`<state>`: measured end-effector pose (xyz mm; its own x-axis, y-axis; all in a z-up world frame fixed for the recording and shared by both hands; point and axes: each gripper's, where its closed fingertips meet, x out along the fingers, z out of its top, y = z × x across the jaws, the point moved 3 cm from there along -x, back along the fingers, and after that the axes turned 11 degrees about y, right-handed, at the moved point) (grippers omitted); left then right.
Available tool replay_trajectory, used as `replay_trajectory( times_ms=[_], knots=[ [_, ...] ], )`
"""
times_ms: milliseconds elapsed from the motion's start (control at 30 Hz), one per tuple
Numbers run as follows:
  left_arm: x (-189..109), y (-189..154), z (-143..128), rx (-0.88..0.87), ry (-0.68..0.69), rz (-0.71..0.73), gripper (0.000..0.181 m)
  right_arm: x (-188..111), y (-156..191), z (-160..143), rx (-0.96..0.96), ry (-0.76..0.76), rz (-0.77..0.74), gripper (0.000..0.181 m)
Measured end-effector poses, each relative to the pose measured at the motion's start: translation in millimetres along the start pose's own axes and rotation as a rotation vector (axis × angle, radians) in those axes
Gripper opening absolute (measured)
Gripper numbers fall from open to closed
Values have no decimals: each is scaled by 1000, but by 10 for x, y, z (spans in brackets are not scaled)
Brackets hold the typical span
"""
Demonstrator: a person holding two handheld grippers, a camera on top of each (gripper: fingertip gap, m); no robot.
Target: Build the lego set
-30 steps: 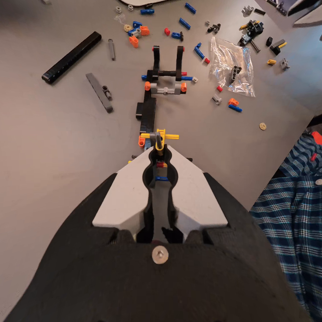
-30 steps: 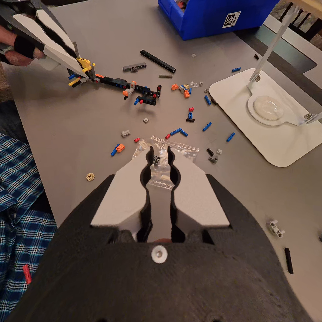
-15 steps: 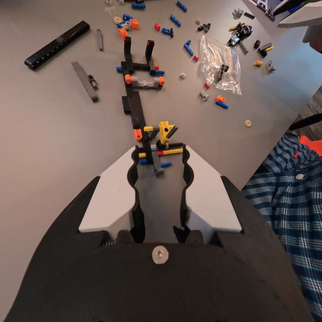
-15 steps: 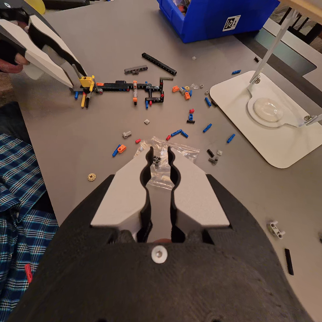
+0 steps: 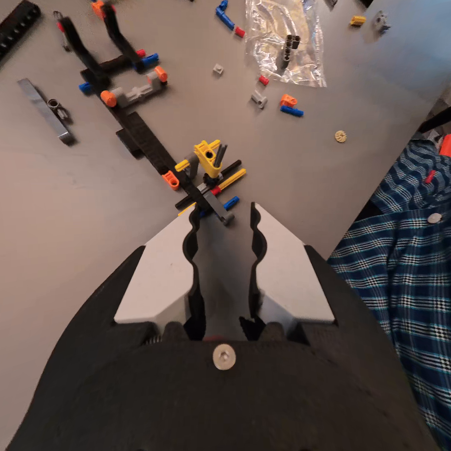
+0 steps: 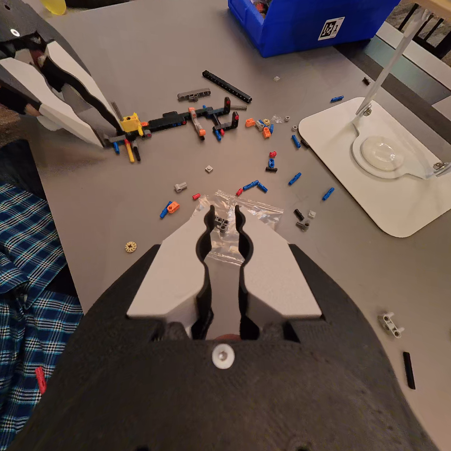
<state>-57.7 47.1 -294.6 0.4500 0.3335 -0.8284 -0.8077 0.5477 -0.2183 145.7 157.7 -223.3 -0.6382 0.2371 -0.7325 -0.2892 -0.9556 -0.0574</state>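
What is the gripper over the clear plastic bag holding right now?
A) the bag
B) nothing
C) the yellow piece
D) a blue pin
B: the right gripper hovers above the clear plastic bag with open space between its fingers and nothing pinched.

Lego frame lies on the table — bag nearer, loose pins between; bin behind, stand base right.

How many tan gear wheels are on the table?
2. One tan gear lies near the table edge; a second gear sits in the loose-parts cluster past the assembly. Others may be hidden.
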Motion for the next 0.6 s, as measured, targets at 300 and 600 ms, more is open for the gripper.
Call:
replay_trajectory(
  times_ms=[300, 600],
  knots=[
    [-209, 217, 45, -23, -83, 47, 60, 40, 2, -26, 1, 10, 8, 18],
    [59, 233, 46, 63, 24, 106, 78, 78, 3, -59, 4, 23, 14, 18]
  ],
)
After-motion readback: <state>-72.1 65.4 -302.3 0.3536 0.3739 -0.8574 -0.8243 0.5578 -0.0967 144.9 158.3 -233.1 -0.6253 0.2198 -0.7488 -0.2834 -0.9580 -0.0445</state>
